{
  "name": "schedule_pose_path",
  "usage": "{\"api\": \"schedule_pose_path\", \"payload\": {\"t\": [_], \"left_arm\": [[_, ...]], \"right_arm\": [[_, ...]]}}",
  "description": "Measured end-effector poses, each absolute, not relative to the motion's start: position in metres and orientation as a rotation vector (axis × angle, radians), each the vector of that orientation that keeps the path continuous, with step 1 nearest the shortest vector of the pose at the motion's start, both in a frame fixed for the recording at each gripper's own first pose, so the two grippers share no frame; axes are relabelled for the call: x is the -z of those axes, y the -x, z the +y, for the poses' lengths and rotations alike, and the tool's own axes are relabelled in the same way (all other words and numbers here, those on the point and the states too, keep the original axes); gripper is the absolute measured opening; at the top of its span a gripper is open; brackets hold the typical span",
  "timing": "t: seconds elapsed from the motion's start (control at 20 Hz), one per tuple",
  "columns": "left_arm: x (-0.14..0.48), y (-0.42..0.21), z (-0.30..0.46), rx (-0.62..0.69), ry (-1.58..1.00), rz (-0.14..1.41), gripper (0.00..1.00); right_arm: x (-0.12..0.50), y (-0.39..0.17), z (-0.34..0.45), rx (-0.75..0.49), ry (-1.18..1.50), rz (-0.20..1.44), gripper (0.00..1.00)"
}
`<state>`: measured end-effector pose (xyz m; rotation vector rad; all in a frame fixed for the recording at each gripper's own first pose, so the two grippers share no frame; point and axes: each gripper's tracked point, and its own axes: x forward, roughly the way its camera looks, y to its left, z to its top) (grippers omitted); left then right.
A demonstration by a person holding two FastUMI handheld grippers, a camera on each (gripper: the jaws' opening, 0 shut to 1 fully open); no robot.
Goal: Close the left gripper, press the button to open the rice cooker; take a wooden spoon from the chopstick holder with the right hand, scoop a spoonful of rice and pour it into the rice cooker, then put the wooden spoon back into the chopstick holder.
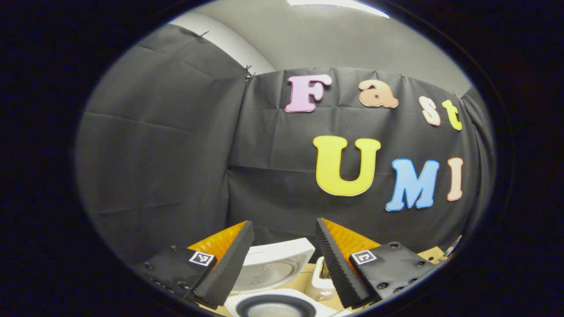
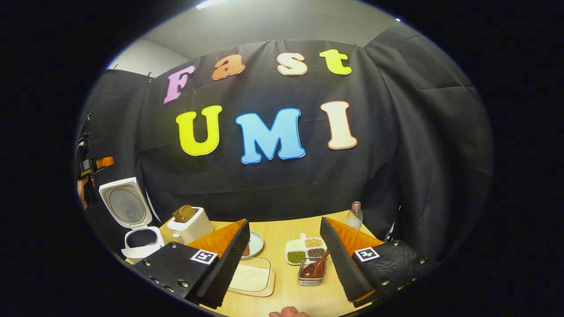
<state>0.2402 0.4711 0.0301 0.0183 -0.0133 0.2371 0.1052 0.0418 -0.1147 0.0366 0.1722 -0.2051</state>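
Rice cooker open on the counter, spoon not yet picked up.

The rice cooker (image 2: 136, 224) stands lid-up at the counter's (image 2: 282, 233) left end. Both the left gripper (image 1: 284, 259) and right gripper (image 2: 284, 259) are spread apart, empty. The wooden spoon (image 2: 318, 266) rests in its holder (image 2: 312, 274); scooping, pouring and returning remain.

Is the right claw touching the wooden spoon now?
Apart. In the right gripper view the open right claw hovers, the wooden spoon lying below between its fingers.

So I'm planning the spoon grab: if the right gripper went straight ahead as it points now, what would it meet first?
Probably the wooden spoon in its metal holder, between the right gripper's open fingers; depth is uncertain.
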Motion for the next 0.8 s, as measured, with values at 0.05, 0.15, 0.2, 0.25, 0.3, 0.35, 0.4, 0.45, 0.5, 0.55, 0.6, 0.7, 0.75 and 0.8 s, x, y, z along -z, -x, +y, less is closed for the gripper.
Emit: {"api": "schedule_pose_path", "payload": {"t": [0.05,0.15,0.2,0.25,0.3,0.35,0.4,0.45,0.5,0.55,0.6,0.7,0.75,0.8], "left_arm": [[-0.025,-0.247,0.478,-0.253,-0.021,0.002,0.97],[-0.020,-0.261,0.484,-0.263,-0.023,0.005,0.96],[-0.020,-0.267,0.489,-0.271,-0.023,0.000,0.96],[-0.018,-0.276,0.493,-0.278,-0.017,0.002,0.96],[-0.013,-0.284,0.500,-0.290,-0.006,0.018,0.96],[-0.006,-0.290,0.509,-0.308,0.007,0.037,0.96],[-0.001,-0.298,0.521,-0.331,0.016,0.047,0.96],[0.005,-0.306,0.532,-0.369,0.020,0.058,0.96],[0.013,-0.313,0.543,-0.397,0.035,0.080,0.96],[0.022,-0.321,0.545,-0.409,0.049,0.100,0.97],[0.031,-0.326,0.549,-0.422,0.035,0.125,0.98],[0.043,-0.322,0.552,-0.463,-0.047,0.181,0.98],[0.042,-0.325,0.549,-0.464,-0.048,0.160,0.98],[0.043,-0.320,0.548,-0.473,-0.036,0.170,0.94]], "right_arm": [[0.115,-0.106,0.037,0.209,-0.039,0.174,0.98],[0.118,-0.106,0.028,0.223,-0.040,0.183,0.98],[0.119,-0.107,0.025,0.228,-0.043,0.187,0.97],[0.121,-0.108,0.021,0.235,-0.048,0.194,0.97],[0.124,-0.109,0.018,0.240,-0.054,0.201,0.97],[0.126,-0.109,0.016,0.244,-0.062,0.208,0.97],[0.127,-0.111,0.014,0.247,-0.068,0.213,0.98],[0.129,-0.112,0.012,0.251,-0.069,0.217,0.98],[0.131,-0.113,0.011,0.254,-0.065,0.223,0.98],[0.131,-0.114,0.010,0.252,-0.059,0.227,0.98],[0.129,-0.116,0.009,0.250,-0.055,0.225,0.98],[0.126,-0.116,0.007,0.249,-0.055,0.219,0.98],[0.125,-0.118,0.006,0.248,-0.059,0.217,0.98],[0.125,-0.119,0.005,0.250,-0.067,0.219,0.98]]}}
